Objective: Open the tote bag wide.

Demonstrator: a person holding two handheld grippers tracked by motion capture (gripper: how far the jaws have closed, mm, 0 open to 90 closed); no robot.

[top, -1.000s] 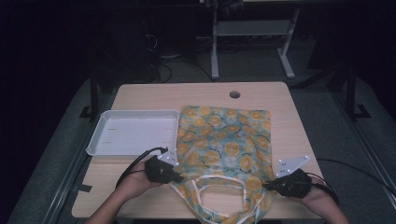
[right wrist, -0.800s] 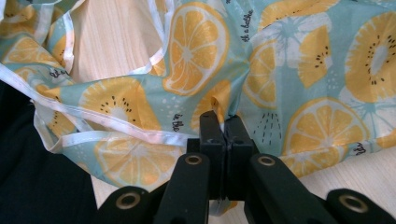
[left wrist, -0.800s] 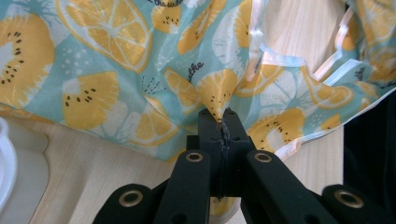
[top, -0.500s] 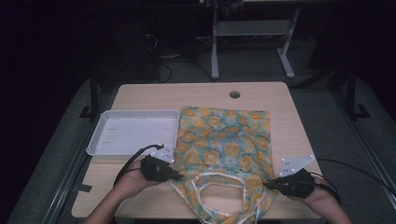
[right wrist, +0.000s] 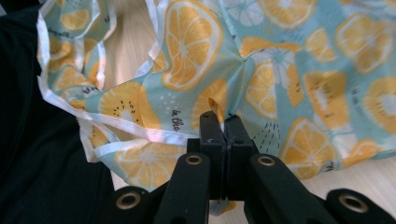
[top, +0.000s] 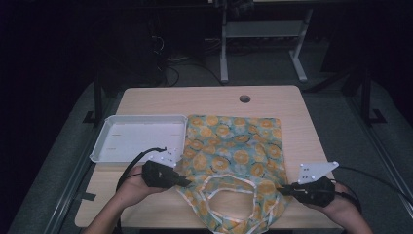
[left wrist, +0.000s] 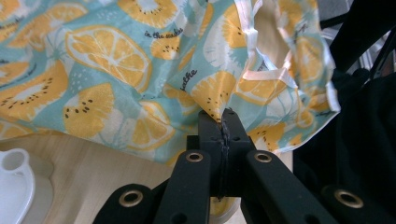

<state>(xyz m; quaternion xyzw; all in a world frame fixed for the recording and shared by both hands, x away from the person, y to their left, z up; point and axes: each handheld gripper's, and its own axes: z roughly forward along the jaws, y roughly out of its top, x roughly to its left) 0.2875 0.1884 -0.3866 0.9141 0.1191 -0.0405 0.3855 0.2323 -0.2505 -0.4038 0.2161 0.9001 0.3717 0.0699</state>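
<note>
A teal fabric bag printed with orange citrus slices and trimmed in white tape (top: 234, 151) lies flat at the centre of the light wooden rectangular table (top: 204, 100), its handles and open mouth at 6 o'clock, hanging over the near edge. In the left gripper view the same cloth (left wrist: 116, 65) rises in a pinched fold straight out of the jaws.

The left gripper (top: 187, 182), at 7 o'clock of the bag, has its black jaws pressed fully together on a fold of cloth at the bag's near left edge. The right gripper (top: 282, 187), at 5 o'clock, likewise has its jaws closed tight on a fold at the near right edge; the right gripper view shows the fabric (right wrist: 299, 70) puckered at the jaw tips. Each gripper is held in a hand entering from the bottom.

A white shallow rectangular plastic tray (top: 109, 141) sits at 9 o'clock, just beside the bag. A round cable hole (top: 245, 99) lies at 12 o'clock, apart from the cloth.
</note>
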